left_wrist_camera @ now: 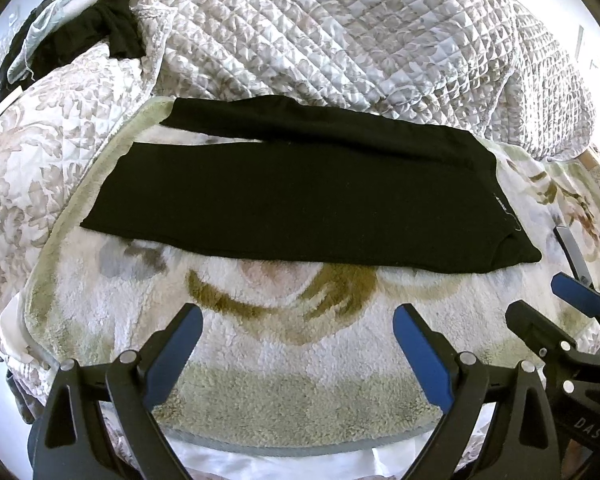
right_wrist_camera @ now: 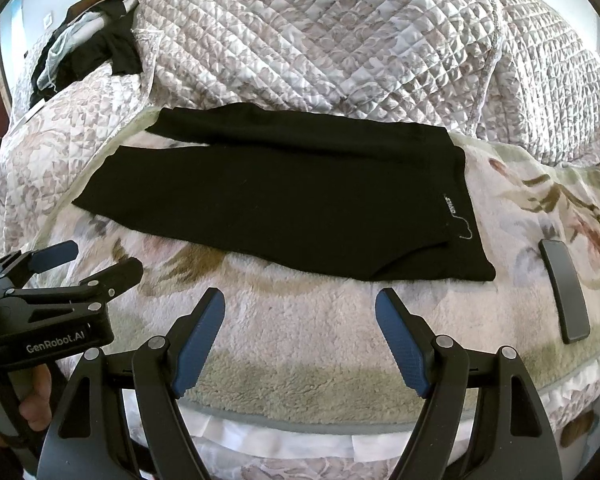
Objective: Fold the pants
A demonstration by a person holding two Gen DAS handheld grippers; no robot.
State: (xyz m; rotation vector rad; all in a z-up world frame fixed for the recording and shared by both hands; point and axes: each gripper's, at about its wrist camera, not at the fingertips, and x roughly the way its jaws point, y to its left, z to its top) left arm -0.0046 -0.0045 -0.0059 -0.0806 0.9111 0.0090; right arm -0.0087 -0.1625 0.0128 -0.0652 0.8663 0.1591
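Two grippers are held low over the near edge of a fleecy floral blanket (left_wrist_camera: 300, 344), and both are seen with jaws spread wide and nothing between them. The left gripper (left_wrist_camera: 298, 344) is aimed at the near hem of the black pants (left_wrist_camera: 300, 200), while the right gripper (right_wrist_camera: 300, 332) is set just beside it, well short of the cloth. The pants are laid flat across the middle of the blanket, legs stretched to the left and slightly parted, waistband at the right. Small pale lettering is stitched near the waistband, best seen in the right wrist view; it is read as "STAND" but is too small to be sure of. "GenRobot.AI" is printed on the left gripper's body in the right wrist view, and "DAS" on the right gripper's in the left view. A dark phone (right_wrist_camera: 565, 292) is laid right of the pants. A quilted bedspread (right_wrist_camera: 340, 48) is bunched behind, with dark clothes (right_wrist_camera: 100, 44) piled far left.
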